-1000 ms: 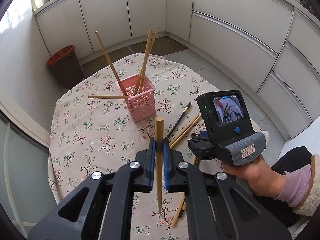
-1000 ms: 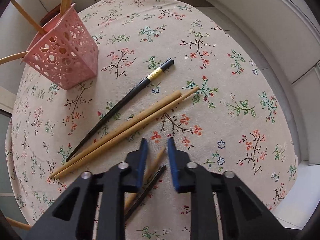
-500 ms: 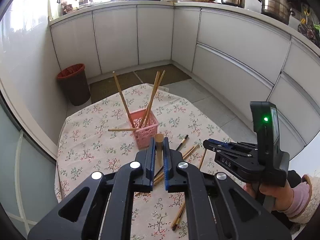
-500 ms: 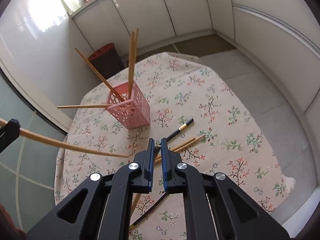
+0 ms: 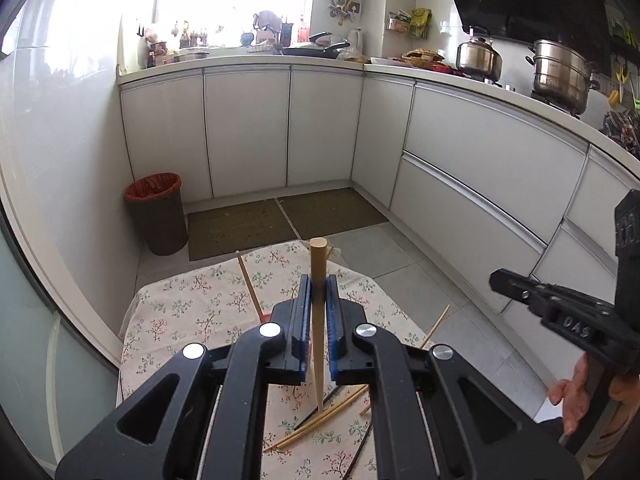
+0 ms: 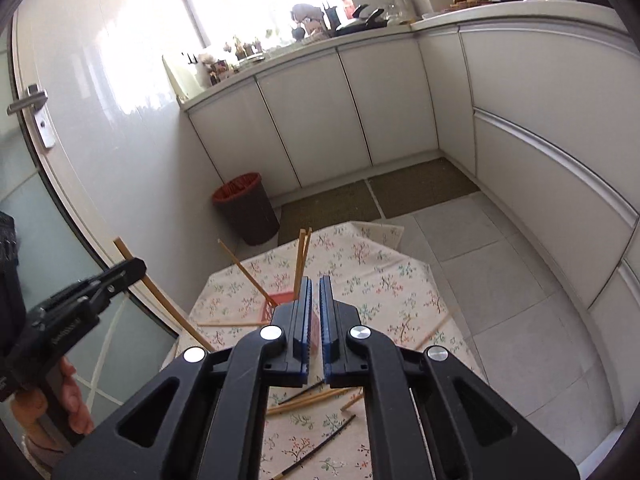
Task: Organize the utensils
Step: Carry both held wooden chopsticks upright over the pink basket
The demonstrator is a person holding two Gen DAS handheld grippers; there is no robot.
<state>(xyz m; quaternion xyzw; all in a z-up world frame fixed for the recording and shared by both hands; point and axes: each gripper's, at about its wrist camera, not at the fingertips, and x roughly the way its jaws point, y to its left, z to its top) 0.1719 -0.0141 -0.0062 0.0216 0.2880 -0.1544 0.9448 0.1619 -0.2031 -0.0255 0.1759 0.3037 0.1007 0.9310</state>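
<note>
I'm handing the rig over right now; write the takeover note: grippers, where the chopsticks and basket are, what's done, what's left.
Left gripper: shut on a wooden chopstick, held roughly upright above the table.
Right gripper: shut, nothing between the pads.
Pink basket: on the floral tablecloth, mostly hidden behind the fingers; several wooden chopsticks already stand in it.
Left to do: drop the held chopstick into the basket, then collect the loose ones near the table's front edge: wooden sticks and black chopsticks.
</note>
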